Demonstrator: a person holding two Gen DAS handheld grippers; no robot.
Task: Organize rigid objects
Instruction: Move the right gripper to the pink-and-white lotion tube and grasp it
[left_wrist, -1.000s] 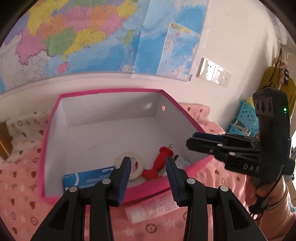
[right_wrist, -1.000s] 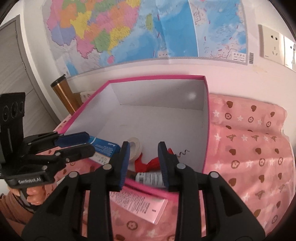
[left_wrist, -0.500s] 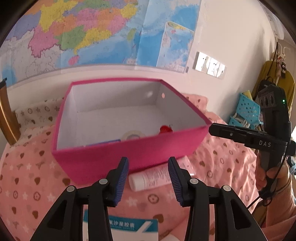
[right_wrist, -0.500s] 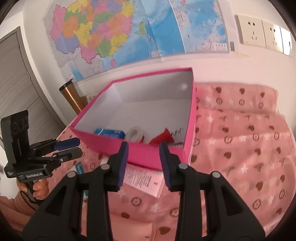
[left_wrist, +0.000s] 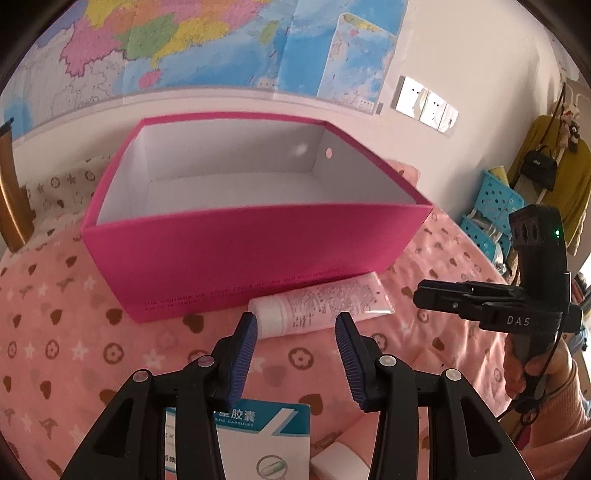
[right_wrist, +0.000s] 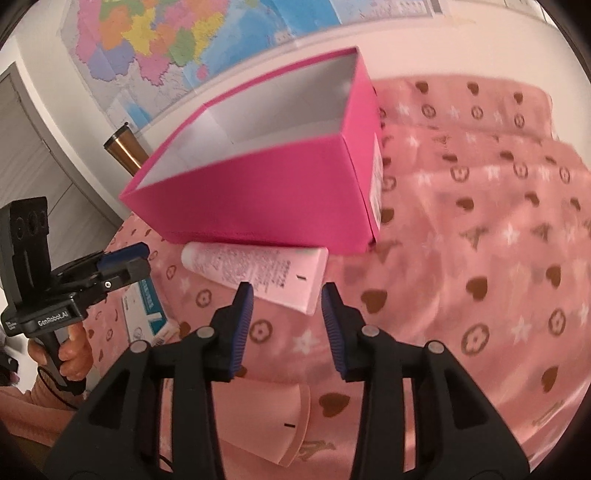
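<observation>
Tools (left_wrist: 293, 350) (right_wrist: 286, 321) gaping, level over tube (right_wrist: 258, 271)

We cannot see the floor of the pink box (left_wrist: 255, 254): its near wall hides whatever lies inside, in both views. The medicine carton (left_wrist: 258, 439) is cut off by the bottom edge and partly covered by the left hand-held gripper (left_wrist: 294, 354). The print on the pink tube (right_wrist: 258, 273) is too small to read. The right wrist view is blurred across the patterned cloth (right_wrist: 480, 221).
</observation>
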